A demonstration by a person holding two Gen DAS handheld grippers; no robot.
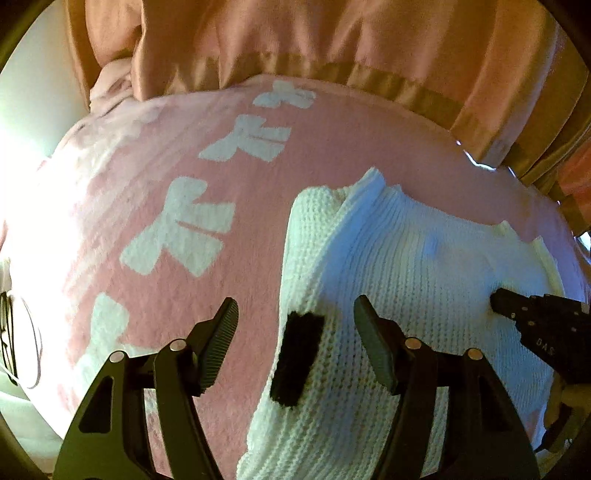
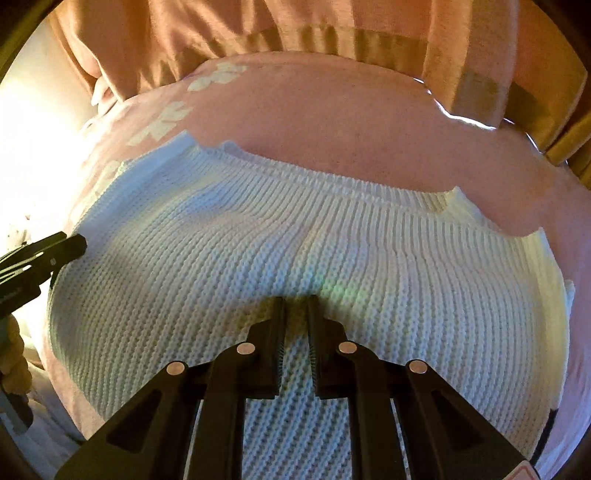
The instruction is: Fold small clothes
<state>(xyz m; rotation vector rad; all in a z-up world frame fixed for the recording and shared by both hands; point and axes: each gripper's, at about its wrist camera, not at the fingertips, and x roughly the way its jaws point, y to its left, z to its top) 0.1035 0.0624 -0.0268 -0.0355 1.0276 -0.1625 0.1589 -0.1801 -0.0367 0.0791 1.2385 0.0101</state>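
Observation:
A white knitted garment [image 1: 406, 258] lies on a pink blanket [image 1: 166, 155] with white bow prints; a black patch [image 1: 295, 363] sits at its left edge. My left gripper [image 1: 295, 314] is open, its jaws wide apart just above that left edge, holding nothing. The right gripper enters the left wrist view [image 1: 496, 299] with its tip pressed on the knit. In the right wrist view the garment [image 2: 295, 240] fills the middle, ribbed band along its far side. My right gripper [image 2: 296, 304] has its jaws nearly closed over the knit's centre; the left gripper [image 2: 75, 247] shows at the garment's left edge.
Peach satin curtains [image 1: 332, 37] hang behind the blanket's far edge and also show in the right wrist view [image 2: 332, 33]. Bright light washes out the left side. The pink blanket [image 2: 351, 122] extends beyond the garment on all sides.

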